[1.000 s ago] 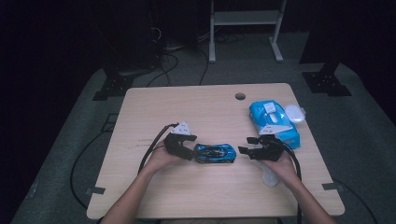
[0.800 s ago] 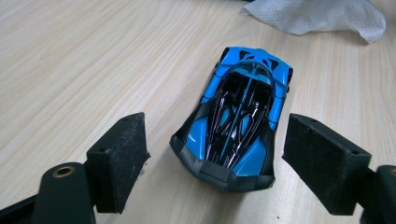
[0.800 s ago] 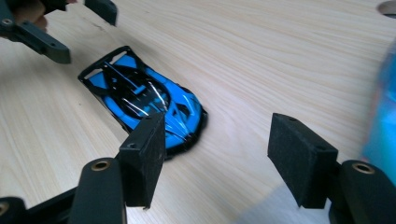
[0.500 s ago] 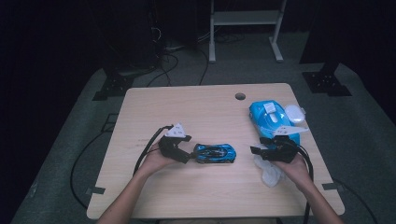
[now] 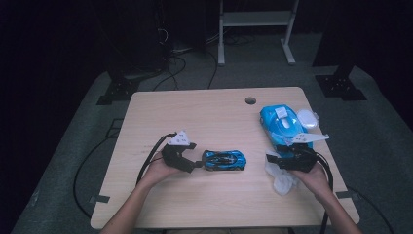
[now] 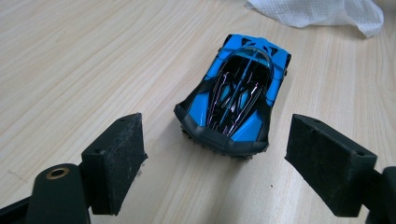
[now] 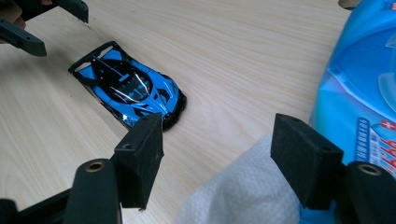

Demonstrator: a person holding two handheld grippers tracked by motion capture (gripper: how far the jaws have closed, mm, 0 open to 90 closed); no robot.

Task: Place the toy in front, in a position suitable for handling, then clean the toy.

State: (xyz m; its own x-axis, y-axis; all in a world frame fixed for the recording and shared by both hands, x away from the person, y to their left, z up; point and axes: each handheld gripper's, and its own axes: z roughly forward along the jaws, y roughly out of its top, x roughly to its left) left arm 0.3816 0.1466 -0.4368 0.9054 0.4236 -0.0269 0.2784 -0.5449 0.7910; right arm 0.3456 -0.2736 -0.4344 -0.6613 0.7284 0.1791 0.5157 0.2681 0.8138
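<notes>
- The left gripper (image 5: 198, 163) has its jaws wide apart, and they have just been opening. The rear end of the blue toy car (image 6: 236, 95) lies before the gap; the pads do not press on it.
- The right gripper (image 5: 269, 160) also stands with jaws wide open, after opening a little more. In the right gripper view a white crumpled wipe (image 7: 243, 198) lies under and between the pads; I cannot tell if a pad touches it. Nothing is gripped.
- The blue toy car rests on its wheels on the wooden worktop (image 5: 195, 117), between the two grippers, in the near half of the worktop. Its body is bright blue with black panels and a dark roof. No writing on it can be read.
- In the high view the wipe (image 5: 280, 178) lies just below the right gripper, near the right edge of the worktop.
- Beyond the right gripper lies a blue packet of wipes (image 5: 280, 124) with a white flap on top. In the right gripper view the packet (image 7: 369, 79) carries small print and a white cross on red; the words are too blurred to read.
- A round hole (image 5: 250, 101) sits in the far part of the worktop.
</notes>
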